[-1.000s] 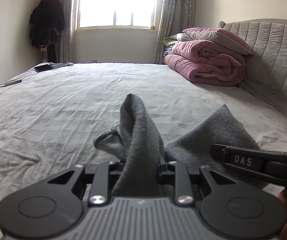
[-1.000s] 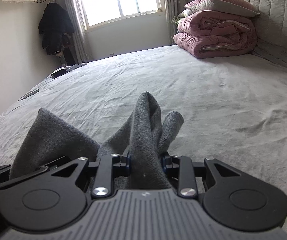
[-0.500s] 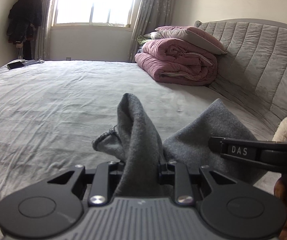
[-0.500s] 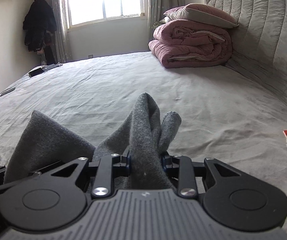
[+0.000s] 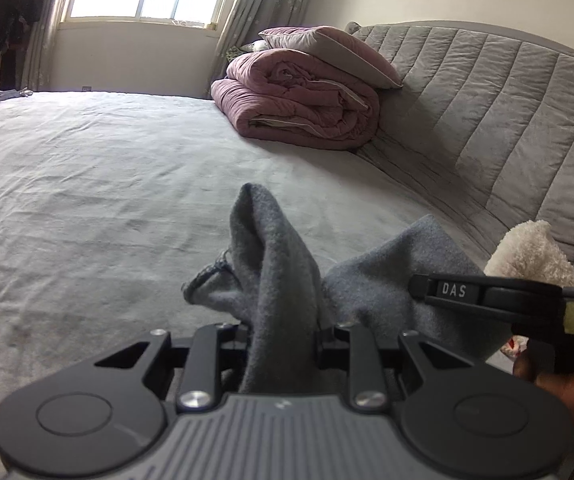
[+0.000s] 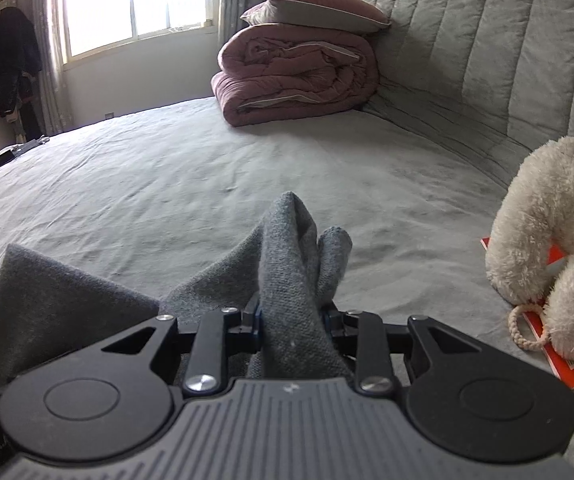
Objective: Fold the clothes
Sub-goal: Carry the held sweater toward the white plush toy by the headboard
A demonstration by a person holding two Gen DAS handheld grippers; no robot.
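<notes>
The left gripper (image 5: 283, 332) has its black jaws closed on a bunched fold of a grey garment (image 5: 275, 280), a soft, felt-like knit that rises between them in a rounded peak. A ribbed hem curls out to the left of the peak. The right gripper (image 6: 292, 320) pinches another gathered fold of the same garment (image 6: 291, 264) in the same way, the cloth standing up in two narrow humps. Both grippers tilt gently downward over the bed (image 5: 107, 184), with the garment stretched between them and lifted just above the wrinkled grey sheet.

In the left wrist view the right gripper's (image 5: 417, 286) black finger, lettered in white, comes in from the right edge, and part of the hand (image 5: 559, 388) holding it shows below. A yellow paper tag sits on that tool. The right wrist view shows instead the garment spreading in a broad flat wedge toward the lower left.

Beyond lie a folded, puffy pink duvet (image 5: 299, 104) with a pillow (image 5: 331, 56) on top, against a quilted grey headboard (image 5: 487, 100). A fluffy cream soft toy (image 6: 547, 232) sits at the right; the right wrist view shows it fully, resting on a red card (image 6: 567, 364), while the left shows only its top. A bright window (image 6: 135, 4) and dark hanging clothes (image 6: 7, 64) fill the far wall.
</notes>
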